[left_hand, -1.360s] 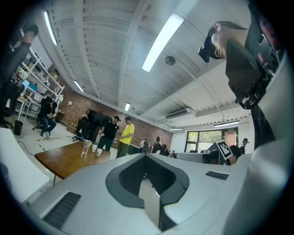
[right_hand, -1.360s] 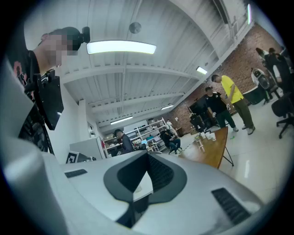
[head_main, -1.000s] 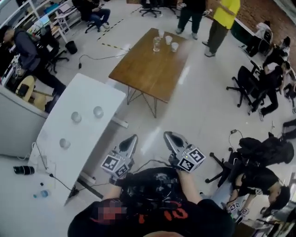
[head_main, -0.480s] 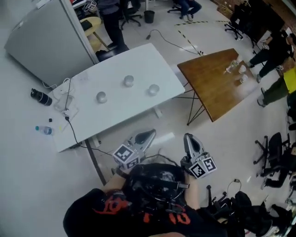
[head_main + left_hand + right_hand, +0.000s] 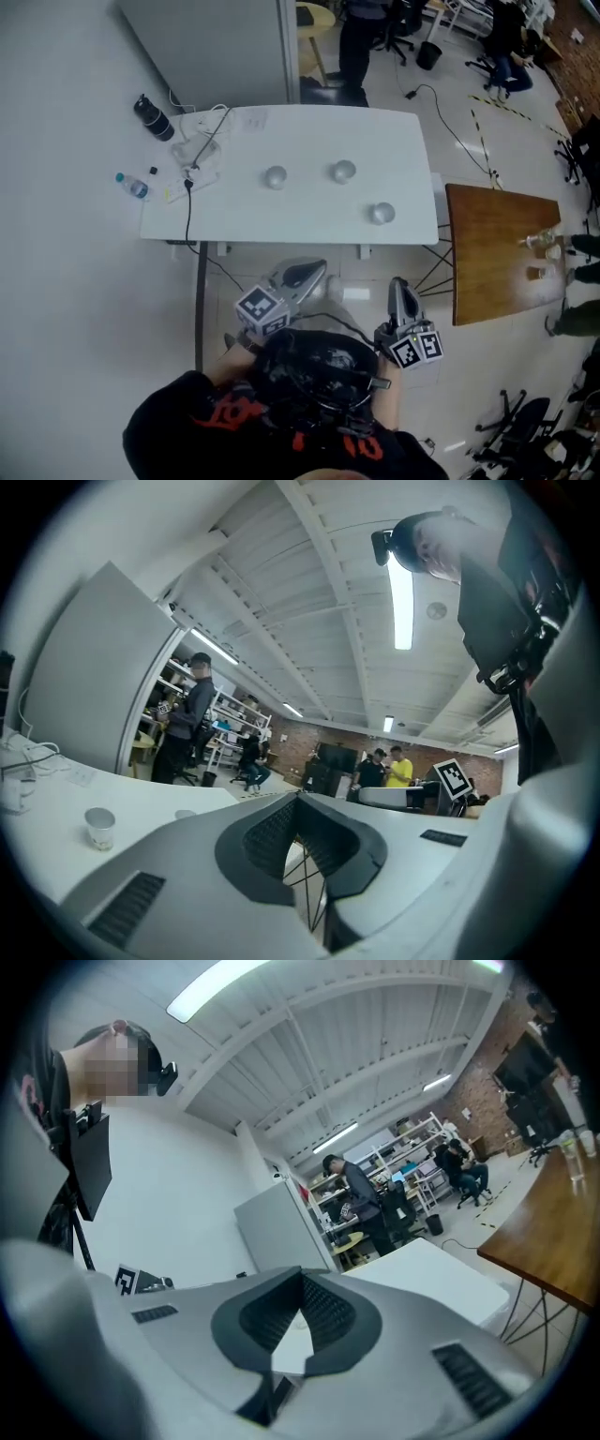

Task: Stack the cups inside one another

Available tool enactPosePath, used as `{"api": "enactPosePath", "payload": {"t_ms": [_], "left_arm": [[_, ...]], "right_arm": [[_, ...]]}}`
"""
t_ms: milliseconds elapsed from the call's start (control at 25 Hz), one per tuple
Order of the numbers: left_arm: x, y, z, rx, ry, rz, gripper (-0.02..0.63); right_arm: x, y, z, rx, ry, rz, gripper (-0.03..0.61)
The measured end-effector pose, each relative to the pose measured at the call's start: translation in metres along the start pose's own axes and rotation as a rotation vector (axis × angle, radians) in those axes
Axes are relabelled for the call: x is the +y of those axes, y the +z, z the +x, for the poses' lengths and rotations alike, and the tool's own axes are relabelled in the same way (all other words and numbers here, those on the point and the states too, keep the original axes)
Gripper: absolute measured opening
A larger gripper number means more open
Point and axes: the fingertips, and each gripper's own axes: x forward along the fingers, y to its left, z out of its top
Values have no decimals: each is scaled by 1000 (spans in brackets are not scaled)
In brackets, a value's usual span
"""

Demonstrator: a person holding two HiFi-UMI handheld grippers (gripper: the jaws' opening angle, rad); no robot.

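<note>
My left gripper (image 5: 307, 274) and right gripper (image 5: 397, 289) hang closed, empty, short of the white table (image 5: 281, 225); arriving shut, I could topple the cups (image 5: 343, 172).

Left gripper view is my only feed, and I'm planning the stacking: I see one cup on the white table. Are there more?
Observer: Three, all apart, none nested: left cup, middle cup, right cup on the white table.
Operator: Is the right gripper carrying anything?
Observer: No, the right gripper is shut and empty.
Operator: Are we at the table?
Observer: Not over it; the left gripper and the right hang over the floor before its near edge.
</note>
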Motion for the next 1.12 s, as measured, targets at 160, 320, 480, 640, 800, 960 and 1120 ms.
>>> {"api": "enactPosePath", "payload": {"t_ms": [160,320,480,640,800,960,1120], "left_arm": [[28,17,29,-41,112,22,-9],[35,34,55,-39,204,51,-9],[43,44,83,-10,263,67,-9],[59,49,92,-15,348,47,-9],[82,50,85,-38,422,21,-9],[102,50,86,-44,448,2,-9],[116,56,85,-58,434,3,-9]], "right_arm": [[-30,21,46,40,102,5,3],[-53,58,79,41,206,-16,5],[-87,82,105,35,259,-36,5],[-125,89,115,22,253,10,5],[-134,87,131,47,278,-49,5],[-123,82,143,93,354,-116,214],[-137,39,166,254,284,-202,470]]}}
